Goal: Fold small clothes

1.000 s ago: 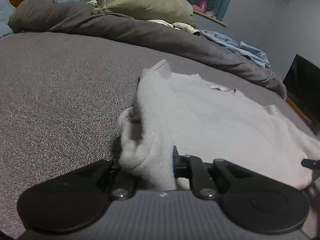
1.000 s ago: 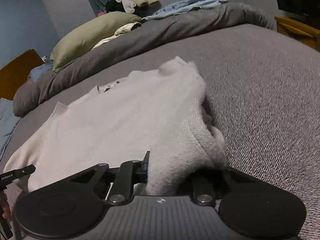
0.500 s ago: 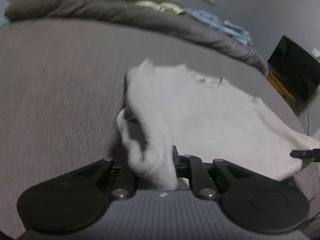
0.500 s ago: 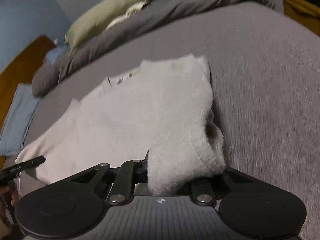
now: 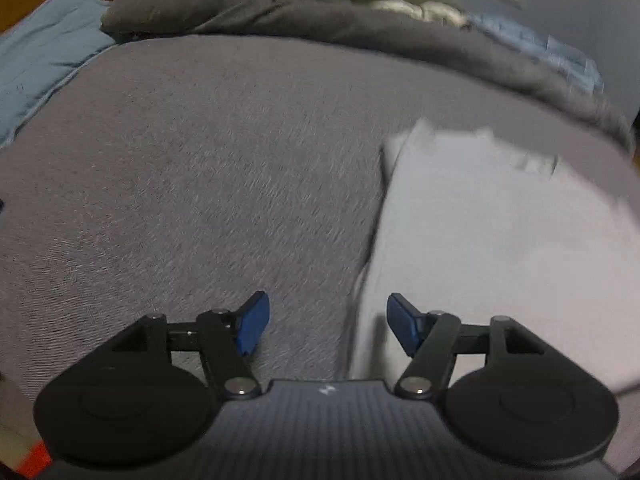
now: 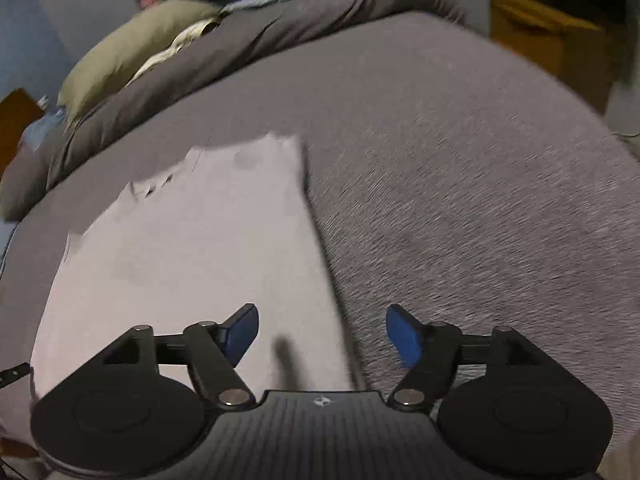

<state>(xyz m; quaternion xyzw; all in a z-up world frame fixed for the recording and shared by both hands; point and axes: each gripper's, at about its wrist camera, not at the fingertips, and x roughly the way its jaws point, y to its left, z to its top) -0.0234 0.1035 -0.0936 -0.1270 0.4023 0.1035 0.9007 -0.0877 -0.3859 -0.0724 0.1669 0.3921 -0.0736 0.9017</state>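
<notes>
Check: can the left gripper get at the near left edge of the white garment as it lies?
Probably yes. The left gripper is opening with nothing between its fingers, and the white garment lies flat on the grey bed cover, its left edge just ahead. Nothing blocks it.

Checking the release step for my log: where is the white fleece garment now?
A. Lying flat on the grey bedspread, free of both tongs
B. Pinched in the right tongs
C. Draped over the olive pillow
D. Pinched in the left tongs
A: the white fleece garment lies flat on the grey bedspread, and both the left tongs and right tongs are opening with nothing between their blue pads.
</notes>
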